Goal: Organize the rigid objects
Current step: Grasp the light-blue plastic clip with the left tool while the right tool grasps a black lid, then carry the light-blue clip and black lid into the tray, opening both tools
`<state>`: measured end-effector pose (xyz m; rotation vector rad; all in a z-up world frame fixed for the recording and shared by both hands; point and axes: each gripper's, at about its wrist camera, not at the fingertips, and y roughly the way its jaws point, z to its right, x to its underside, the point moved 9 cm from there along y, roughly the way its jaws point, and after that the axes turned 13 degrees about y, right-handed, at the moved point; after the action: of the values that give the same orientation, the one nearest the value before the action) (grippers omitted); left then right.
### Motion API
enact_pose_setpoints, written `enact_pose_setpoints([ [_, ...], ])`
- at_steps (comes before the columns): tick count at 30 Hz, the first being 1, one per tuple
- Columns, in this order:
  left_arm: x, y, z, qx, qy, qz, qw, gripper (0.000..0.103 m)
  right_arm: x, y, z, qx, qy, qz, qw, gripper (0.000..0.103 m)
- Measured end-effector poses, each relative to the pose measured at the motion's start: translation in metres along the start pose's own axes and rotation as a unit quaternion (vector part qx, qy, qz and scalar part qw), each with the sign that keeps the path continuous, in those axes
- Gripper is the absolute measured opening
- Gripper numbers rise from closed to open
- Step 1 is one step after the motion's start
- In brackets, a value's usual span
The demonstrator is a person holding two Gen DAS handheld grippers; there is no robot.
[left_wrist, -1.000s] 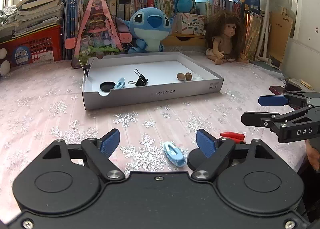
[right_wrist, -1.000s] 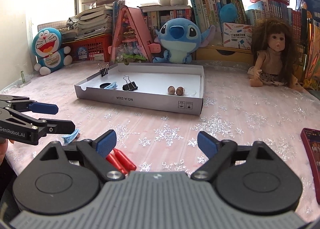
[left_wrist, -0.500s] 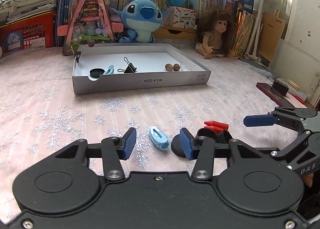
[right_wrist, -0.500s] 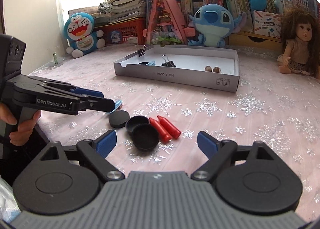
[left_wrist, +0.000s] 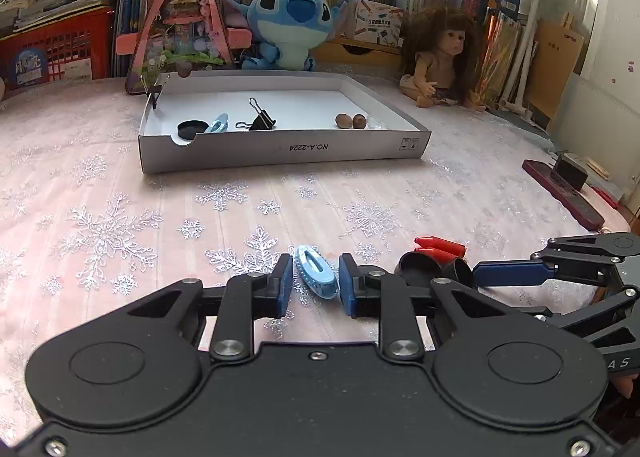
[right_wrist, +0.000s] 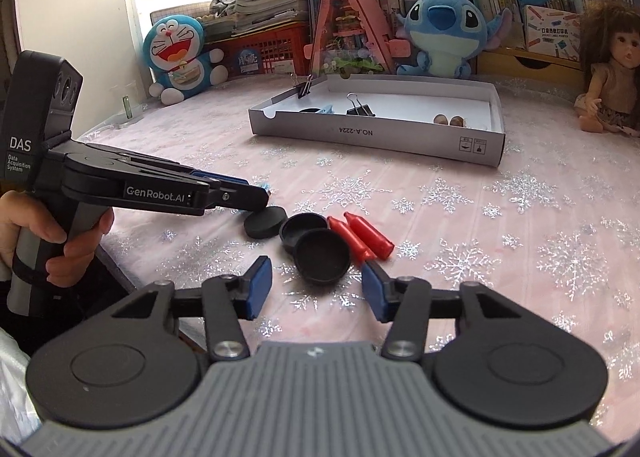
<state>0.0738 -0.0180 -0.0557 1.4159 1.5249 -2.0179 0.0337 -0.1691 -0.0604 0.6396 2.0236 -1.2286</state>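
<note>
Your left hand-held gripper (left_wrist: 313,284) straddles blue clip (left_wrist: 316,271) on bench (left_wrist: 120,225), pads near, not touching. Your right hand-held gripper (right_wrist: 316,289) spread before black cap (right_wrist: 322,261). Tray (left_wrist: 280,153) beyond.

We counted four black caps (right_wrist: 322,260), two red crayons (right_wrist: 368,235), two blue clips (left_wrist: 316,272), two black binder clips (left_wrist: 262,122), two nuts (left_wrist: 350,121) and one box (left_wrist: 280,151).

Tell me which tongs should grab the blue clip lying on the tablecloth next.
Left. The left tongs already straddle the blue clip, pads close on both sides. The right tongs are open around a black cap, off to the side.
</note>
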Motion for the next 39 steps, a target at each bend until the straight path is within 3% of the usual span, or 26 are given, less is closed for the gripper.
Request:
enact_pose_setpoints([
  [6, 0.0, 0.0, 0.0, 0.0, -0.002, 0.001, 1.0, 0.015, -0.003, 0.001, 0.002, 0.004, 0.007, 0.006, 1.0, 0.037],
  [15, -0.006, -0.005, 0.0, -0.003, 0.005, 0.016, 0.9998, 0.015, -0.009, -0.004, 0.003, 0.012, 0.008, 0.023, 1.0, 0.036],
  [22, -0.014, -0.007, -0.003, -0.021, 0.013, 0.021, 0.9995, 0.015, -0.02, 0.0, 0.009, 0.047, 0.003, 0.037, 0.998, 0.036],
  [32, -0.036, -0.009, -0.024, -0.056, 0.006, 0.031, 0.9979, 0.015, -0.056, 0.004, 0.03, 0.117, 0.015, 0.068, 0.991, 0.036],
  [39, -0.058, -0.006, -0.049, -0.082, -0.006, 0.038, 0.9959, 0.015, -0.088, 0.005, 0.04, 0.133, 0.016, 0.099, 0.986, 0.036],
])
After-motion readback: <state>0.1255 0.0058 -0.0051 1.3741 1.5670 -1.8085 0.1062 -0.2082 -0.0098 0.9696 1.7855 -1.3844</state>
